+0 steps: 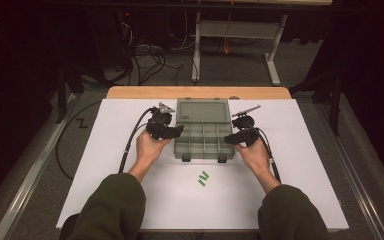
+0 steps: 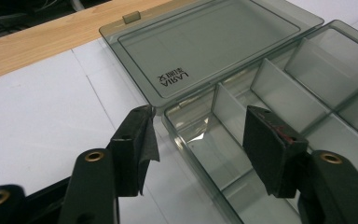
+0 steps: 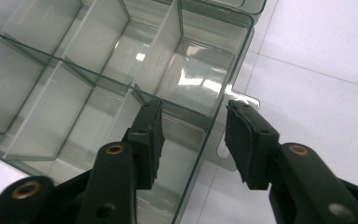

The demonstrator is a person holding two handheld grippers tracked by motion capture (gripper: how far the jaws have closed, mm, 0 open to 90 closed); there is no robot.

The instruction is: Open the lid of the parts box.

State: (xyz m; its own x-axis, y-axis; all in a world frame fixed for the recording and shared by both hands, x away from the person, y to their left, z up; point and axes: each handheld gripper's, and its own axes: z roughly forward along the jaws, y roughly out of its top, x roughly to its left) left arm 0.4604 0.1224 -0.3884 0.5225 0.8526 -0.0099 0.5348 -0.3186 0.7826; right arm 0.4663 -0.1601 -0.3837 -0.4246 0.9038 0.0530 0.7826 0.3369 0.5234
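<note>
A clear grey compartment box (image 1: 202, 142) lies open at the middle of the white sheet, its lid (image 1: 202, 111) folded flat toward the far side. My left gripper (image 1: 178, 131) is at the box's left wall, open. In the left gripper view its jaws (image 2: 200, 116) straddle that wall near the hinge corner, with neither pad pressing on the box (image 2: 307, 79) or its lid (image 2: 214, 42). My right gripper (image 1: 229, 139) is at the box's right wall, also open. In the right gripper view its jaws (image 3: 195, 109) stand either side of the wall of the box (image 3: 74, 70), by a small tab. The compartments look empty.
Two or three small green strips (image 1: 203, 178) lie on the white sheet (image 1: 130, 200) in front of the box. A wooden table edge (image 1: 145, 92) runs behind the lid. Cables trail from both grippers toward the near side.
</note>
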